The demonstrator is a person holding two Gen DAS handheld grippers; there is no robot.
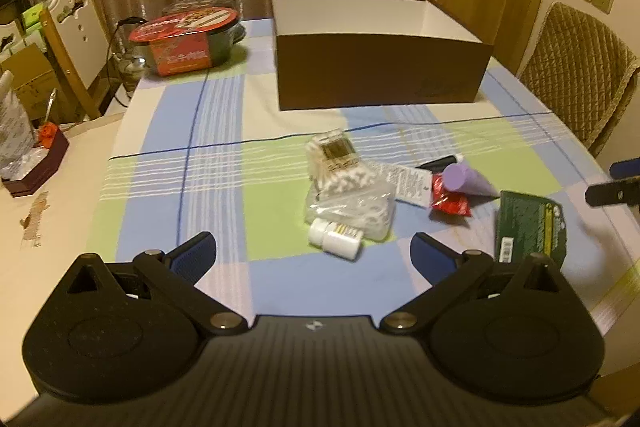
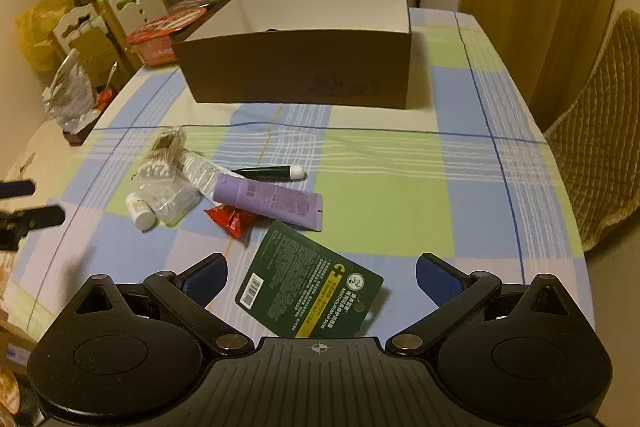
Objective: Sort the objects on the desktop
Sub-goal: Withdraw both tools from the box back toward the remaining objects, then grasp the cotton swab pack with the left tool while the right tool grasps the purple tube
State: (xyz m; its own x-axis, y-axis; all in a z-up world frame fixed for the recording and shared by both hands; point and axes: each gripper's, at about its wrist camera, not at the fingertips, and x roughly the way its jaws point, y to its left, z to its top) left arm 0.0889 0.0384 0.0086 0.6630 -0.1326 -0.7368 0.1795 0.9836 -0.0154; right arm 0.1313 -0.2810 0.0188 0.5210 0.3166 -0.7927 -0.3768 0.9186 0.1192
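Box [image 2: 304, 67] at the tablecloth's [image 2: 384, 203] far side, heap of toiletries [image 2: 224, 187] nearer, card [image 2: 308, 287] nearest.

Bare checked tablecloth [image 2: 384, 195] lies open between the brown box [image 2: 304, 67] and the right table edge. A clutter of cotton swabs [image 1: 348, 183], purple tube [image 2: 268, 201] and green packet [image 2: 310, 283] blocks the near middle.

On the dark green card [image 2: 310, 287] at six o'clock between my right fingers I can read a barcode on a white patch, a yellow "G+" mark, a yellow strip and a round white seal; the fine white print is too small to make out. The red-lidded bowl [image 1: 188, 37] at eleven o'clock from my left carries Chinese characters on an orange label, too blurred to read.
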